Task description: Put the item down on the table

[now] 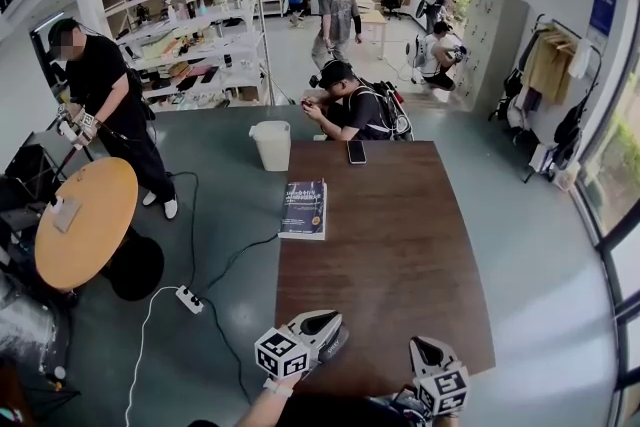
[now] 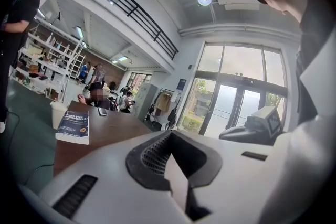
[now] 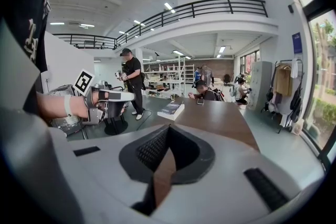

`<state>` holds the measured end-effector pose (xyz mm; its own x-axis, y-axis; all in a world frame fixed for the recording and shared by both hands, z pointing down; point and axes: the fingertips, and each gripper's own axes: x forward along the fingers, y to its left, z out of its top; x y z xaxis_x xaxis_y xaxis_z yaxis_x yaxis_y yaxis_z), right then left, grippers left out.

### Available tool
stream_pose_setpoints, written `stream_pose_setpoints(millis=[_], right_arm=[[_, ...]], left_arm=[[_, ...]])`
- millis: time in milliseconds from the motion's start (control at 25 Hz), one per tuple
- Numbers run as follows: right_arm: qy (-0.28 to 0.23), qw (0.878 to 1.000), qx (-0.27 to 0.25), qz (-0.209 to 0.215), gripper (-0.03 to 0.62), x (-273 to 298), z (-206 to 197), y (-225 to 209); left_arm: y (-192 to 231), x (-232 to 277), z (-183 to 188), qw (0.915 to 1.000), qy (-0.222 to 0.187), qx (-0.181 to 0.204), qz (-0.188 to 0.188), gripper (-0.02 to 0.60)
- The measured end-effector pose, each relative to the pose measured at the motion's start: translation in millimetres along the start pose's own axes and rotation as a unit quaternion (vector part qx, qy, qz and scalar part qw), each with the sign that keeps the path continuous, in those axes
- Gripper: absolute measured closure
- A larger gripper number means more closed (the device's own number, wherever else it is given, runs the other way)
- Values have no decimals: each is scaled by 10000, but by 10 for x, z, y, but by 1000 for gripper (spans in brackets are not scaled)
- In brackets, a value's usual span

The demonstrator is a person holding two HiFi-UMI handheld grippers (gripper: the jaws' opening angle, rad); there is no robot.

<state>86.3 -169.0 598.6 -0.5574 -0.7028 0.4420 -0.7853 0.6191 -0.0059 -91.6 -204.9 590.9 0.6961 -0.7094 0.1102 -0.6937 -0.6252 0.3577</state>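
Your left gripper (image 1: pixel 322 325) and right gripper (image 1: pixel 428 352) hung at the frame's lower edge, both pressed together and empty, while the dark blue softcover book (image 1: pixel 303 207) lay flat on the brown rectangular table (image 1: pixel 400 255), at its left edge mid-frame, long axis pointing up-frame, nearer your left gripper.

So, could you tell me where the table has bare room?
The middle and right side of the table are bare, from the near edge back to the phone. Only the far left edge is taken, by the book.
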Motion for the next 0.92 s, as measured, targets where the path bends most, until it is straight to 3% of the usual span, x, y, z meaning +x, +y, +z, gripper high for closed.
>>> stream_pose_setpoints(millis=[920], right_arm=[[30,10000,25,32,606,-33,56,-9]], left_arm=[[-25,65,-60,9999,119,37,1,575]])
